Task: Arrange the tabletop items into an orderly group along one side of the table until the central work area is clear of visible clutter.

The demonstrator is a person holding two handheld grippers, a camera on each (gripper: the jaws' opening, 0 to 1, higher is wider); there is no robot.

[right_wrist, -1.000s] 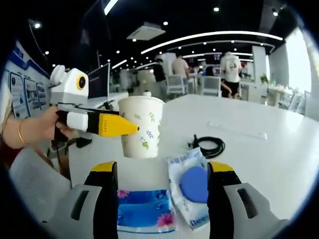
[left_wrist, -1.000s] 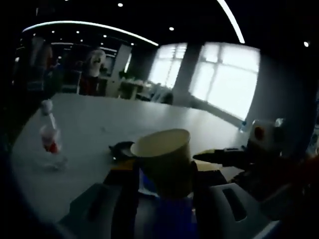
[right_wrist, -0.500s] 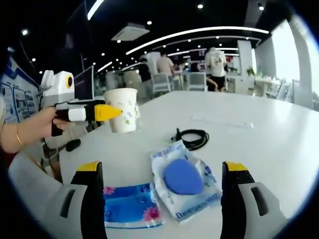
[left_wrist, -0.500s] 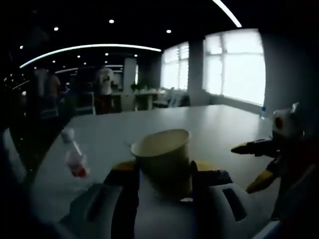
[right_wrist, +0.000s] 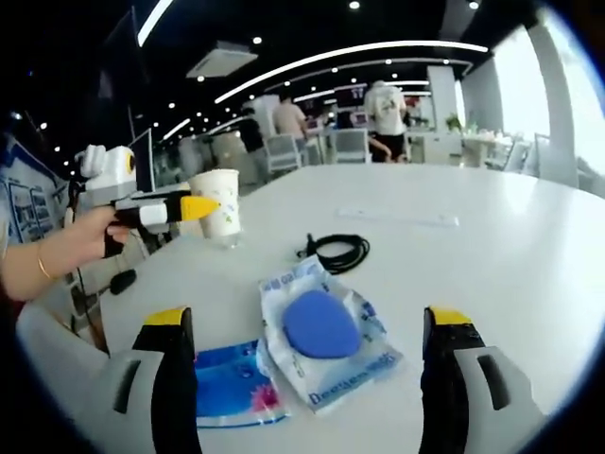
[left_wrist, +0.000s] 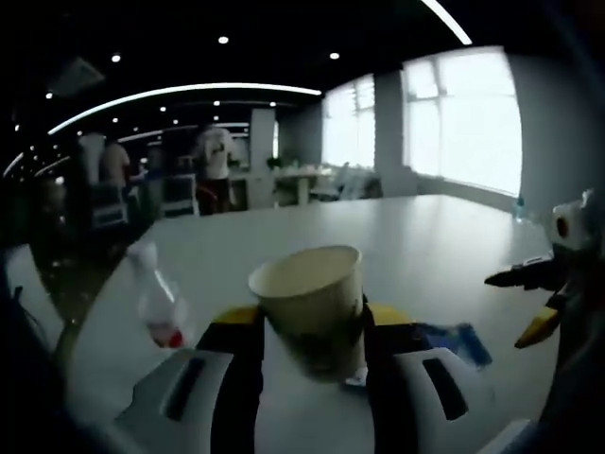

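Cup [left_wrist: 310, 305] base hidden between left gripper [left_wrist: 312, 331] jaws; contact with table [left_wrist: 425, 246] unclear. Bottle [left_wrist: 159, 301] blurred, label unreadable. Blue packet [left_wrist: 457, 340] partly hidden behind jaw. Right gripper [left_wrist: 548, 284] cut by frame edge. Flowered pack [right_wrist: 227, 383] part-covered by pouch [right_wrist: 326, 336]; pouch print too small to read fully

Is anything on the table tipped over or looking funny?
Yes: the plastic bottle leans sharply beside the paper cup that the left gripper holds, though the view itself may be tilted.

Bright windows [left_wrist: 463, 118], curved ceiling light strip [right_wrist: 340, 59], standing people [right_wrist: 383, 109], office chairs [right_wrist: 350, 145]
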